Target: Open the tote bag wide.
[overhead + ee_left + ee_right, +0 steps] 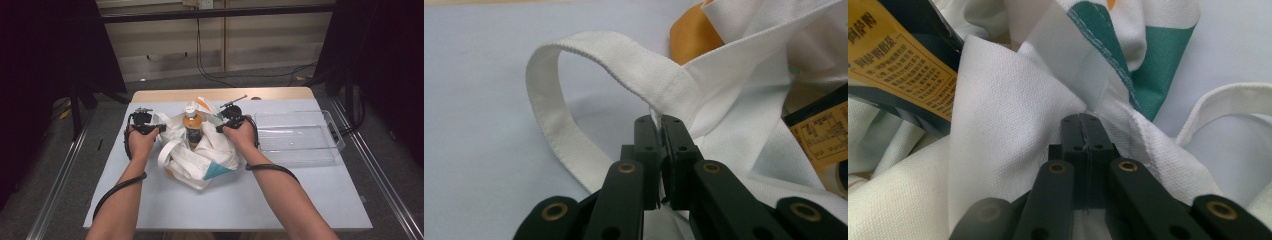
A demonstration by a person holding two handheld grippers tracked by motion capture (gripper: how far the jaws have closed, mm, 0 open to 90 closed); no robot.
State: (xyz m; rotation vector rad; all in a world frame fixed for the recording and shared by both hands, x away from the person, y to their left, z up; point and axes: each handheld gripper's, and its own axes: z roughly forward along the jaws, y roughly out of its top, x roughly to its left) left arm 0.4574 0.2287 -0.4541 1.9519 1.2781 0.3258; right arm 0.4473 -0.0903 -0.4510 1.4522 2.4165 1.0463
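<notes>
Grippers, two, one in each hand; left gripper [161,128] has its jaws pinched together on the white cloth of the bag [200,160], at the bag's 9 o'clock edge; in the left gripper view [660,120] the fabric fold is caught between the two black tips, right where a strap [559,125] joins the bag mouth; the strap loops away toward 10 o'clock over the table; right gripper [220,128] likewise clamped on the bag cloth, at the bag's 3 o'clock edge; in the right gripper view [1083,120] the tips meet on a ridge of white fabric beside a teal patch [1153,75]; no gap visible between either pair of tips beyond the cloth itself.

Bag: one, white with teal and orange patches, lying crumpled at the centre of the table [300,200], between the two hands; its mouth is held apart toward 9 and 3 o'clock.

Bottle [192,125]: one, orange drink with white cap and yellow label, standing upright inside the bag, at 12 o'clock of the bag's middle, between the two grippers.

Tray [300,137]: one, clear plastic, at 3 o'clock of the bag, just beside the right hand [242,137]; left hand [141,142] at 9 o'clock.
</notes>
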